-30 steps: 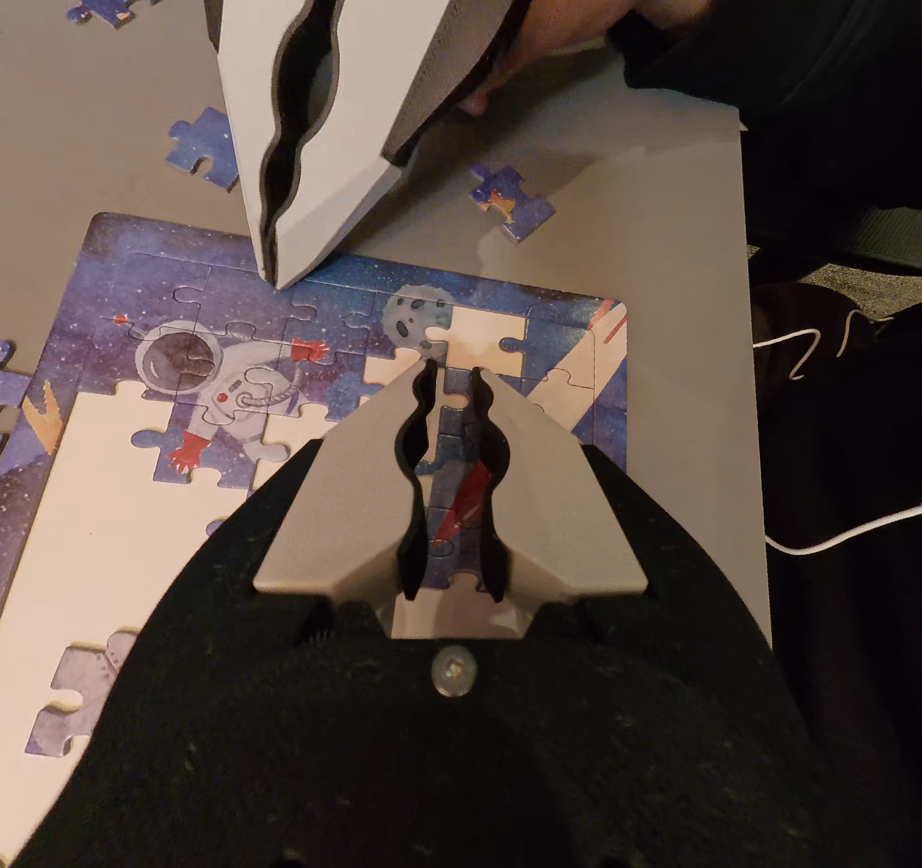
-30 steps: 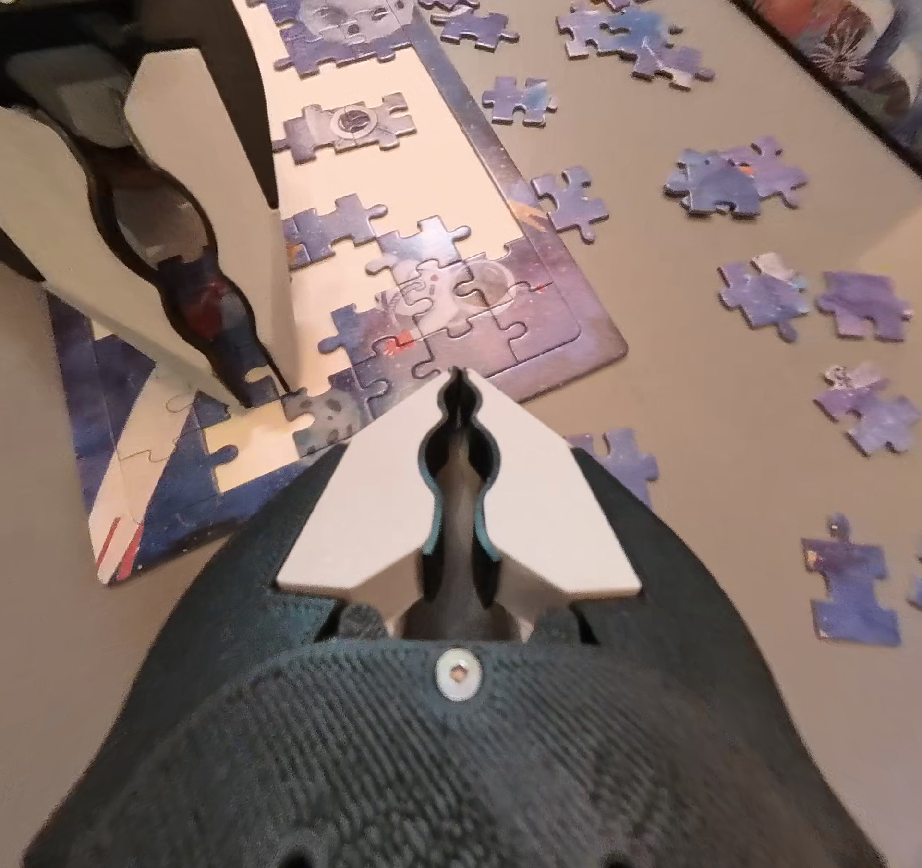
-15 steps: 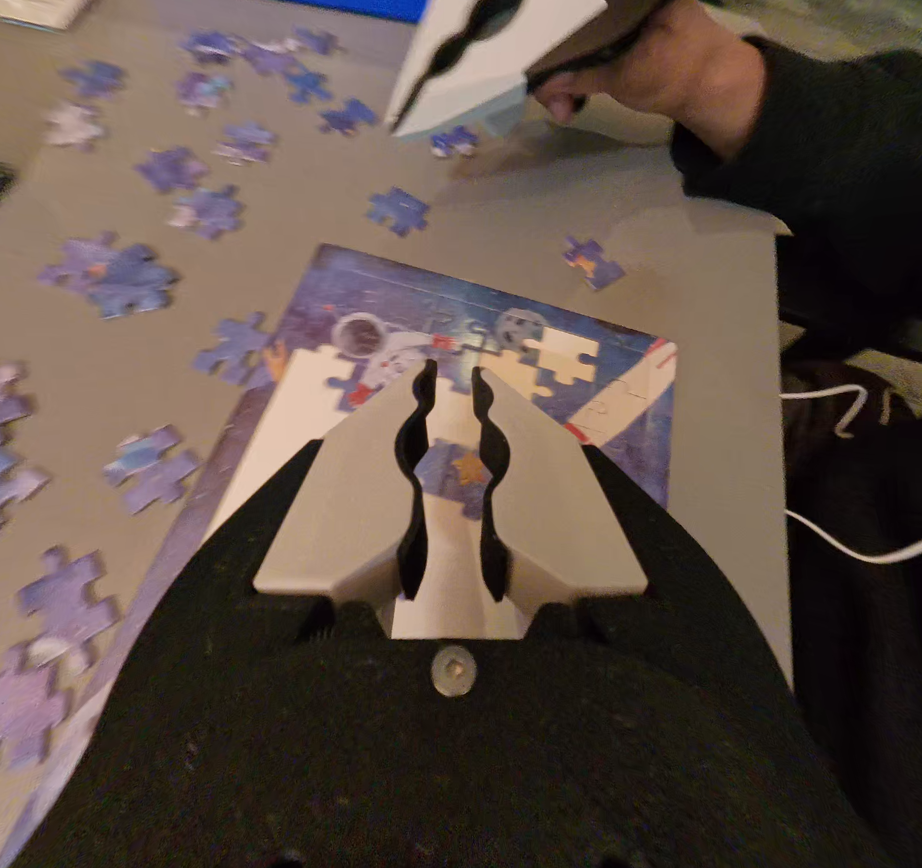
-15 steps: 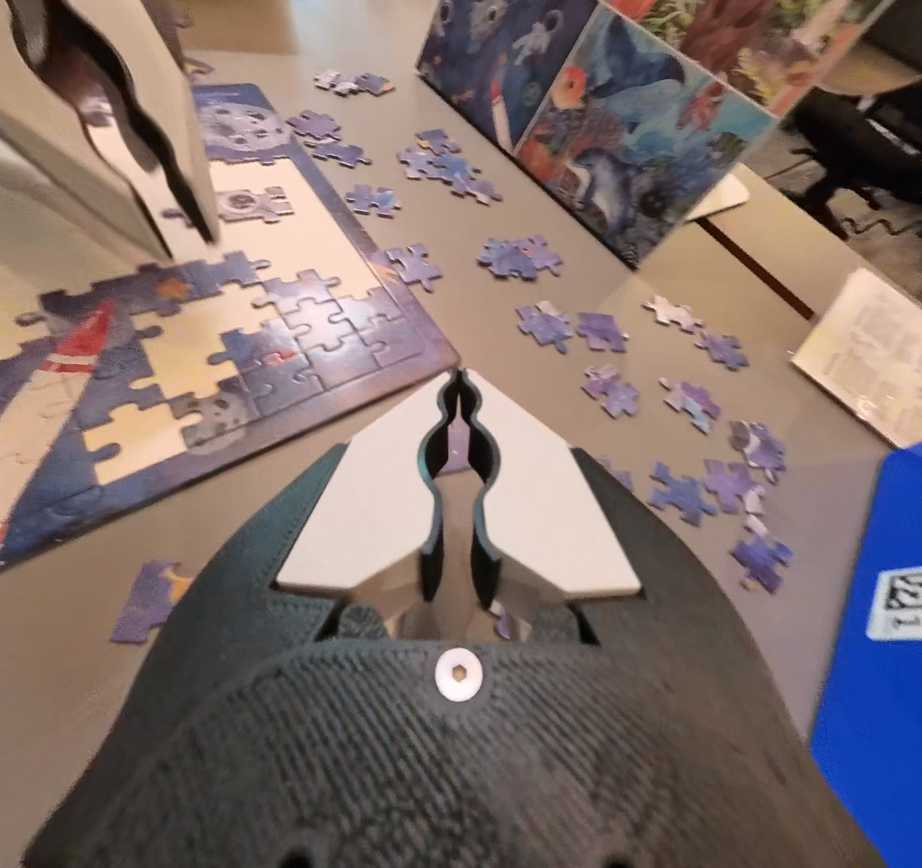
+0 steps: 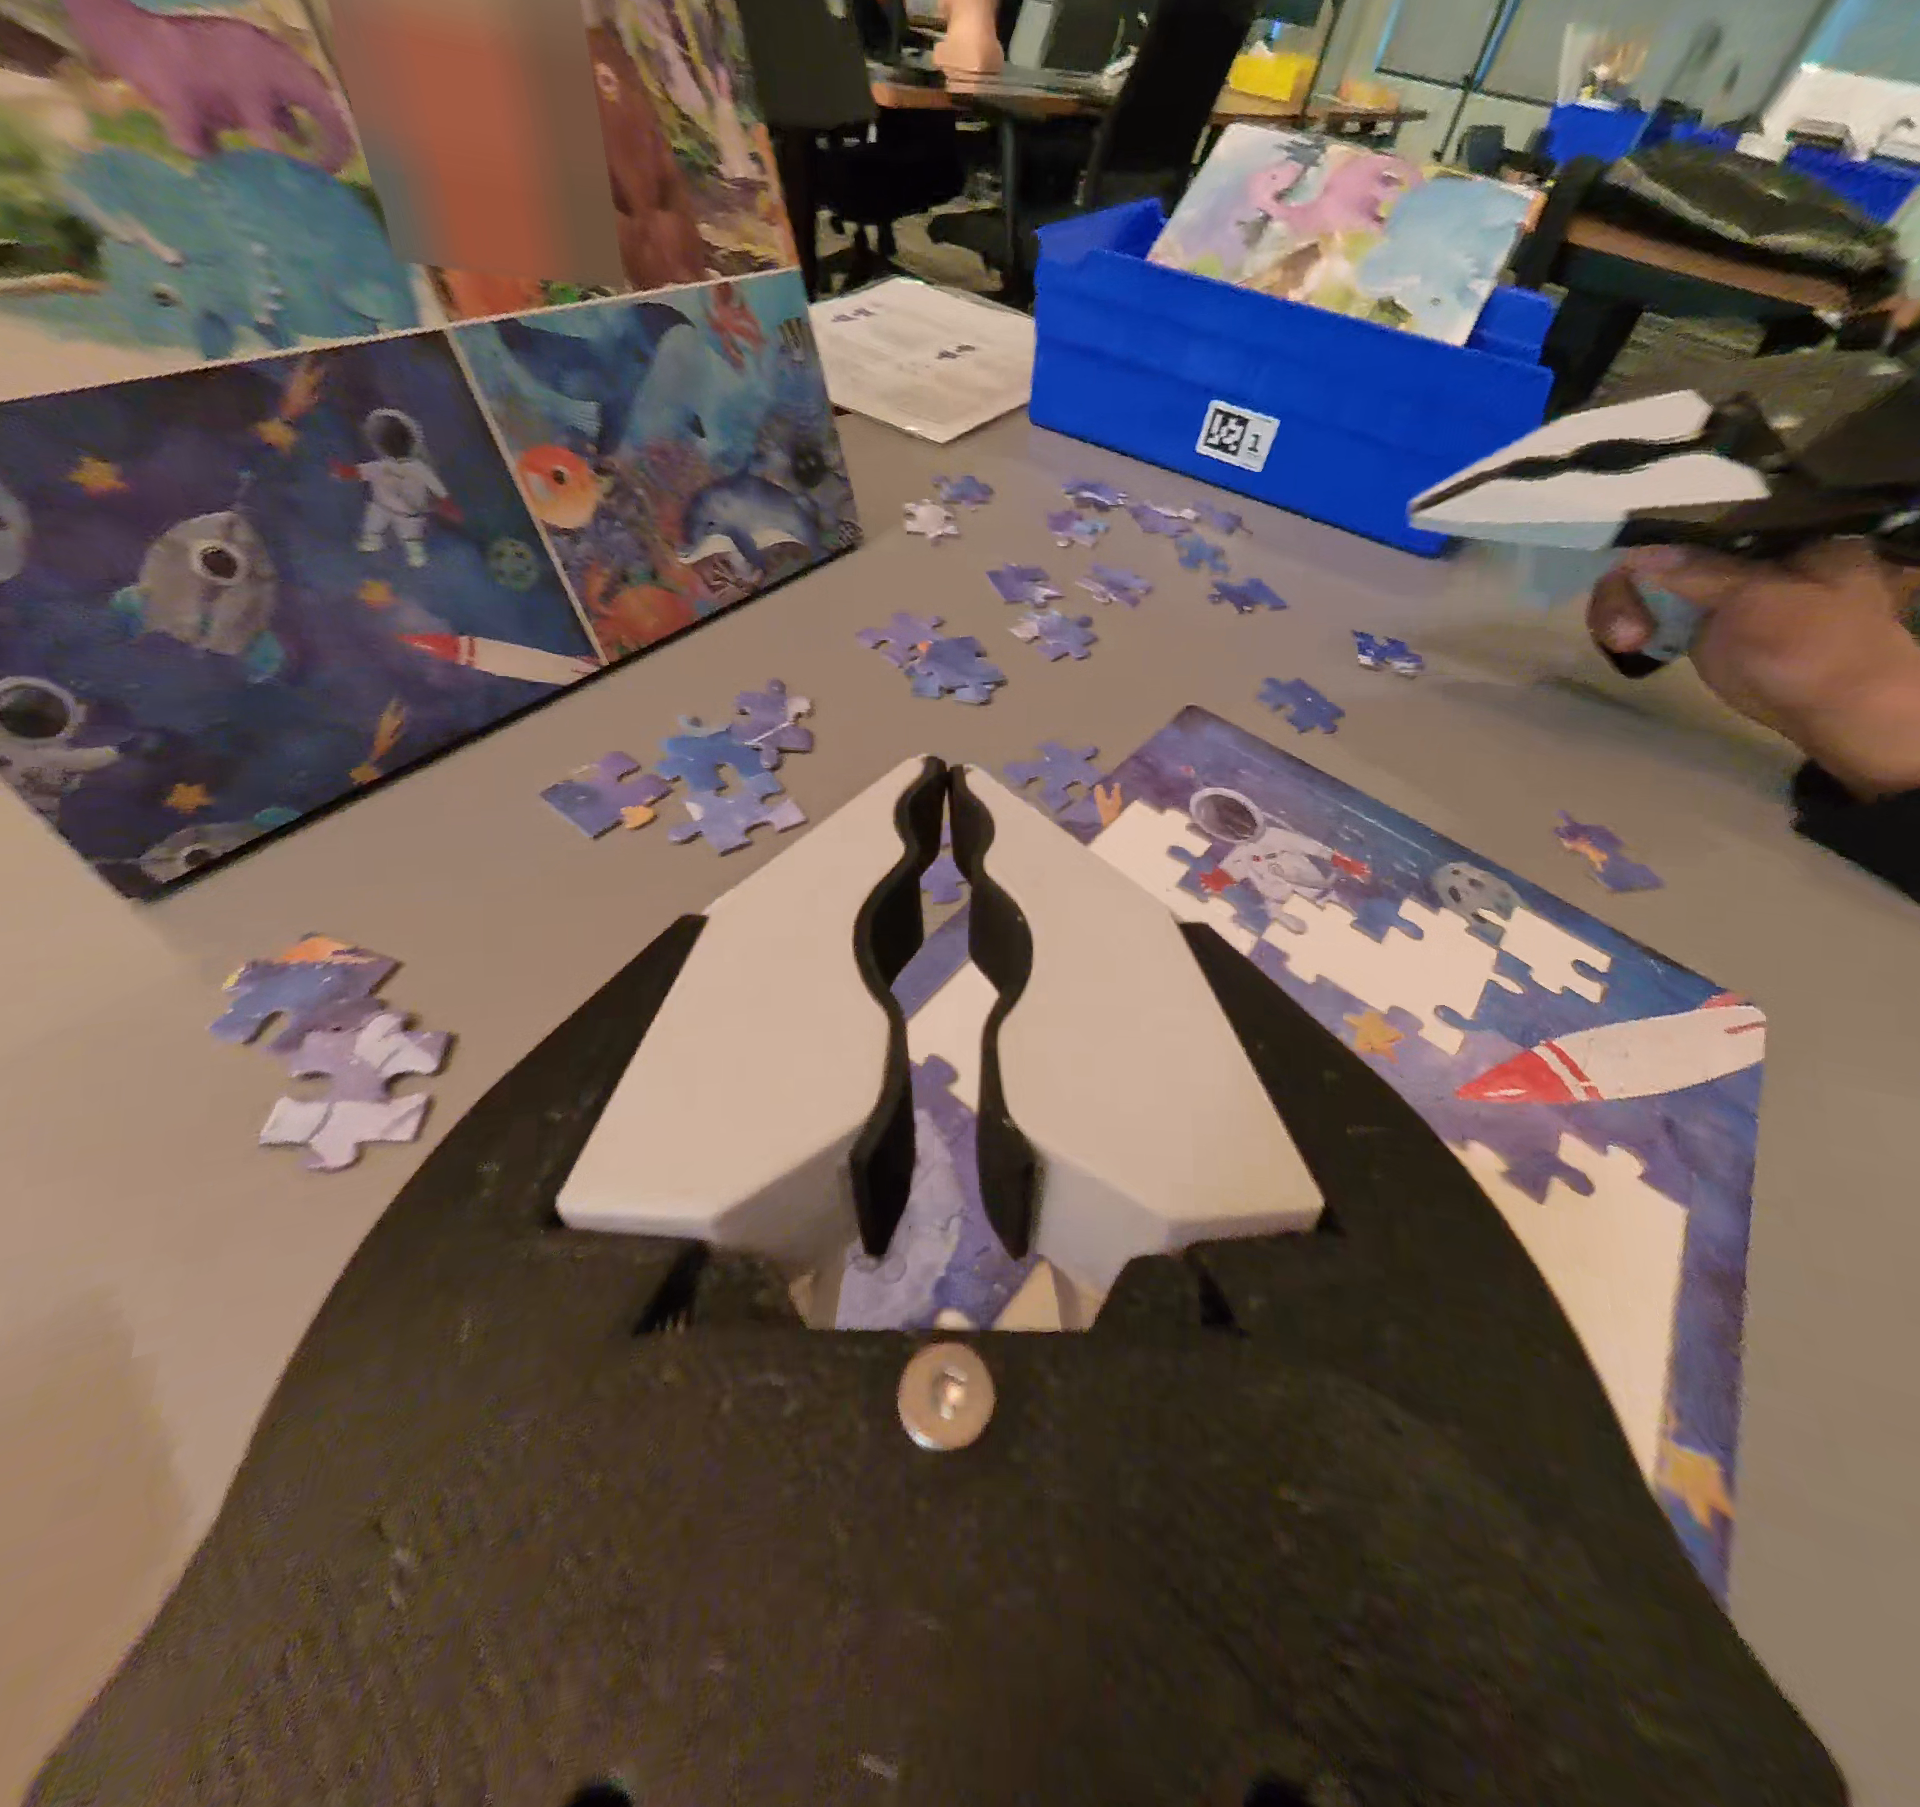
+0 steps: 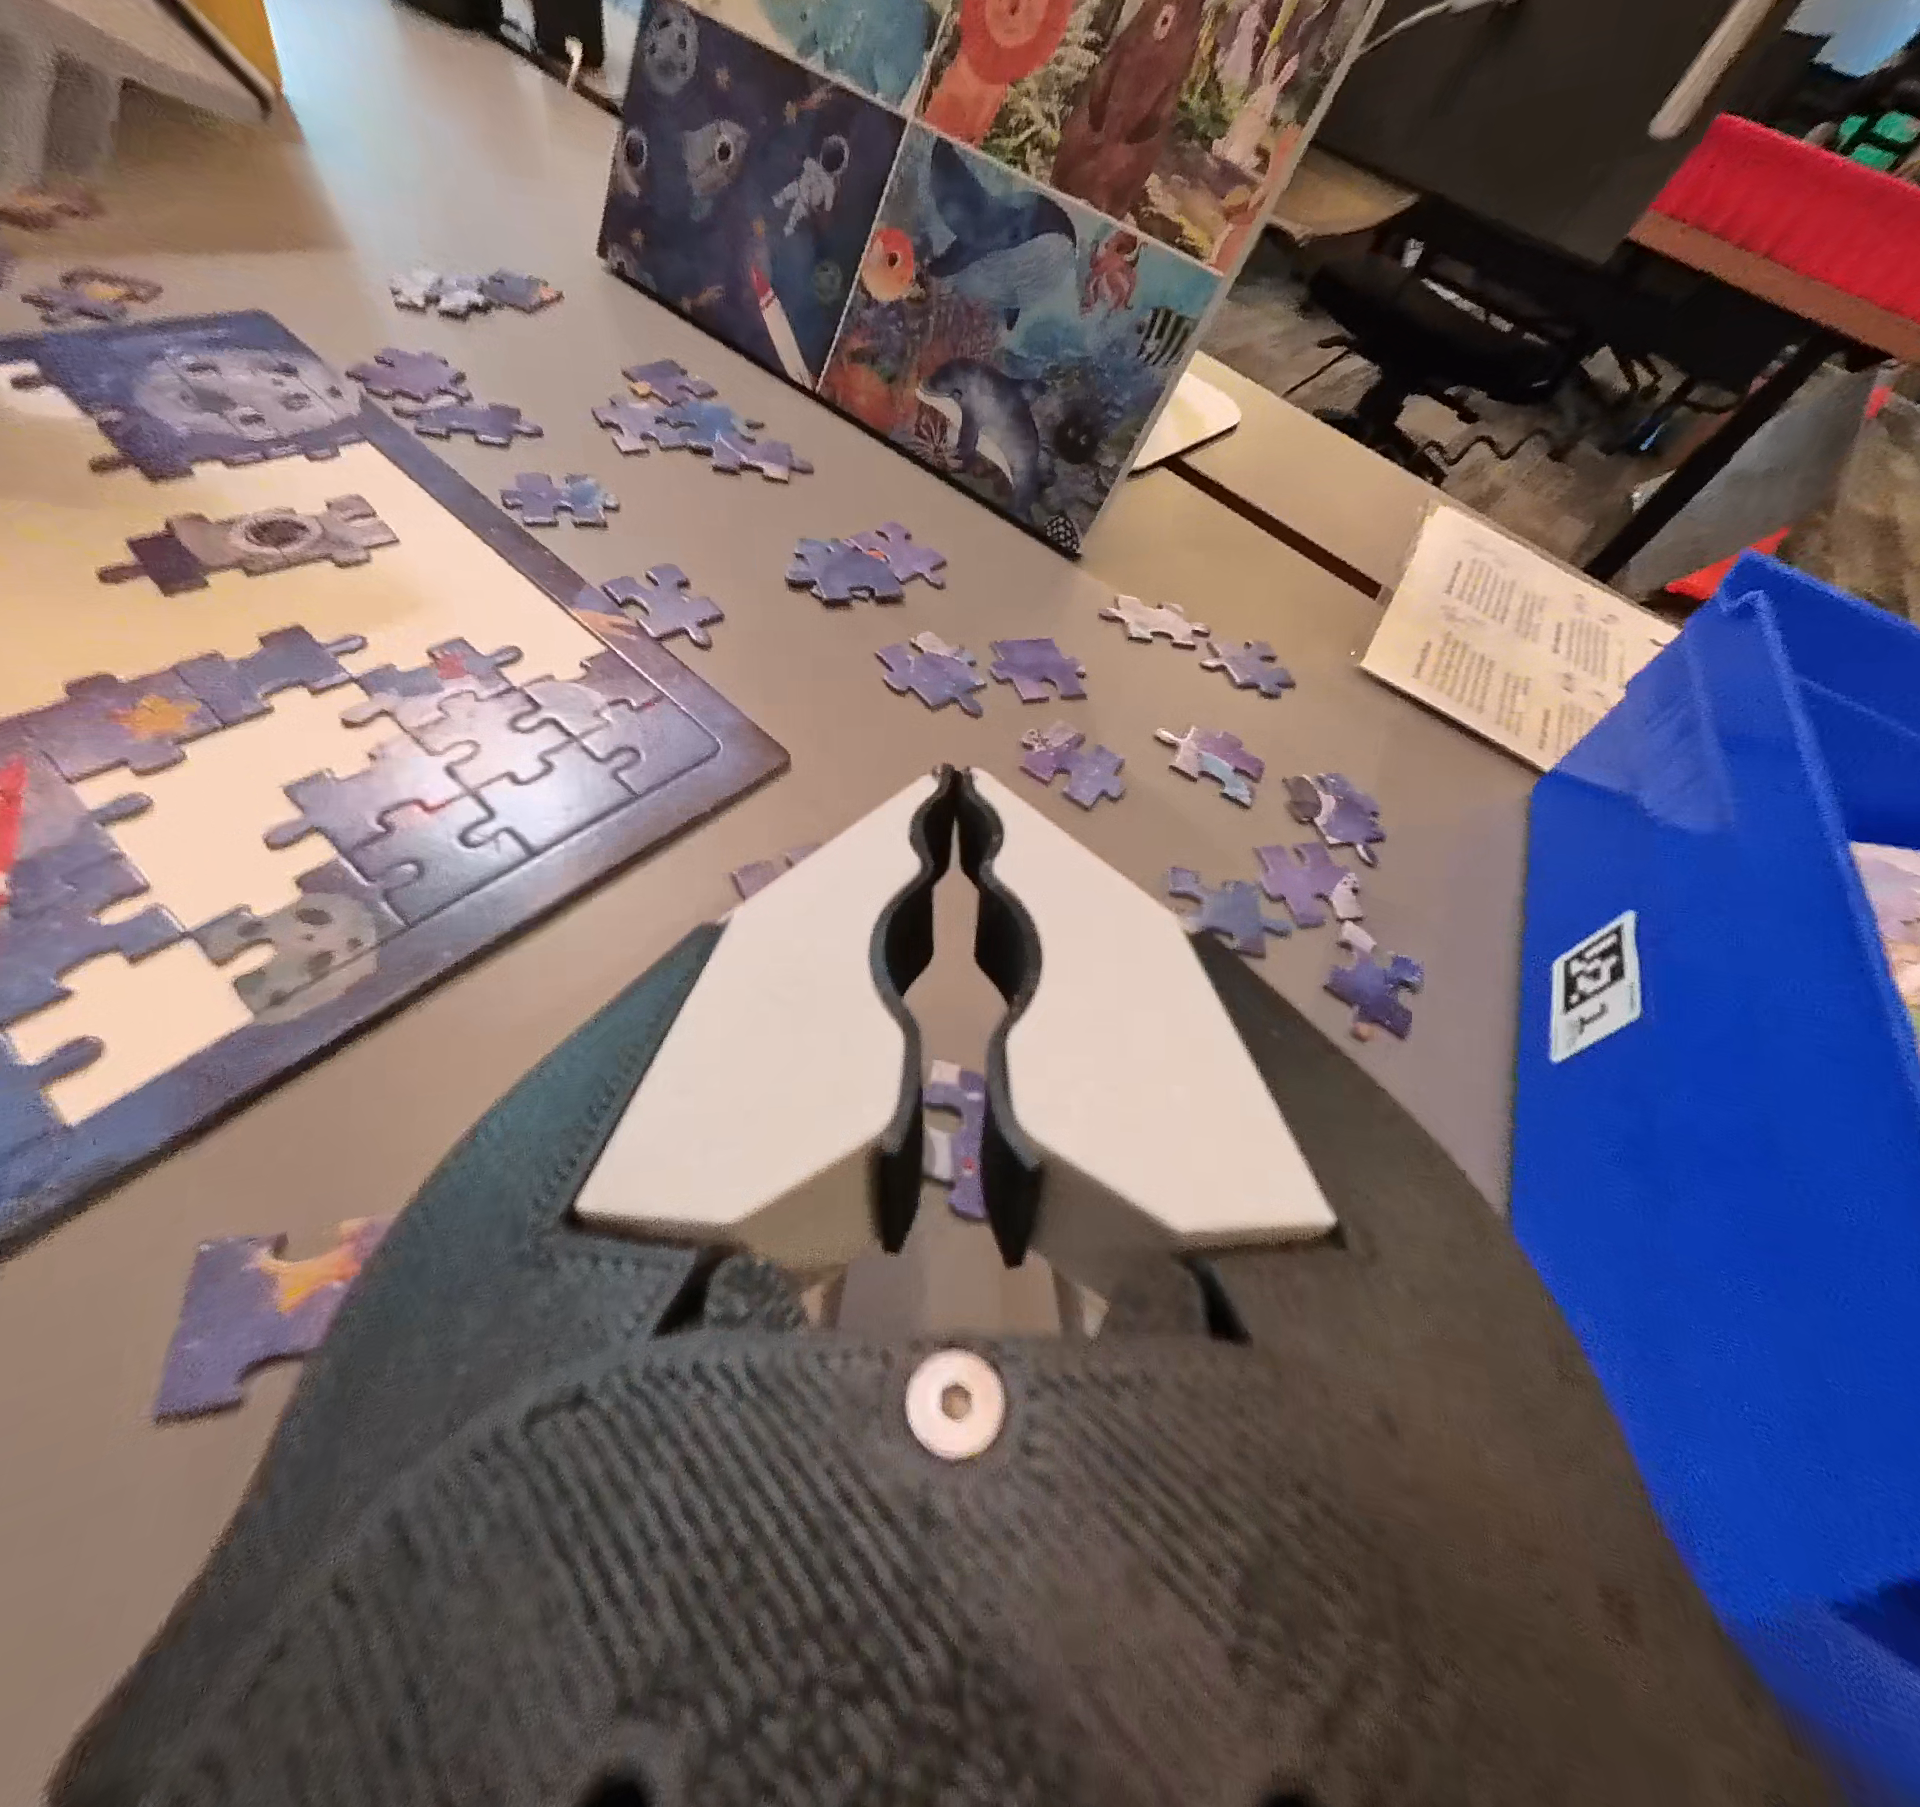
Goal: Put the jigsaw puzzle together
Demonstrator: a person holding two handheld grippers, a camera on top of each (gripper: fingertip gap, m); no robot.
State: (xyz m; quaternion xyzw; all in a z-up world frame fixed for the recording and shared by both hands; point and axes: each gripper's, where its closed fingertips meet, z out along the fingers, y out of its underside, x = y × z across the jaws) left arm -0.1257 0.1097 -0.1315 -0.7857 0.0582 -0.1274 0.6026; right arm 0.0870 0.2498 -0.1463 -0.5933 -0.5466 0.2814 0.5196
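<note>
Two tools point(image 5: 945, 770) point(image 6: 954, 775), tips together on nothing, above a grey table point(image 5: 416, 884) strewn with puzzle pieces point(image 6: 1075, 765).

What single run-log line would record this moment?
left gripper: shut, bare, above puzzle board | right gripper: shut, bare, above table

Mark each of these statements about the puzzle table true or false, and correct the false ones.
1. The left tool has its tips closed with nothing between them. True.
2. The space-themed jigsaw board is fully assembled. False: large bare cream patches remain.
3. Loose purple jigsaw pieces lie scattered on the grey table. True.
4. The storage bin is red. False: it is blue.
5. The right tool grips a jigsaw piece. False: its tips are closed on nothing.
</note>
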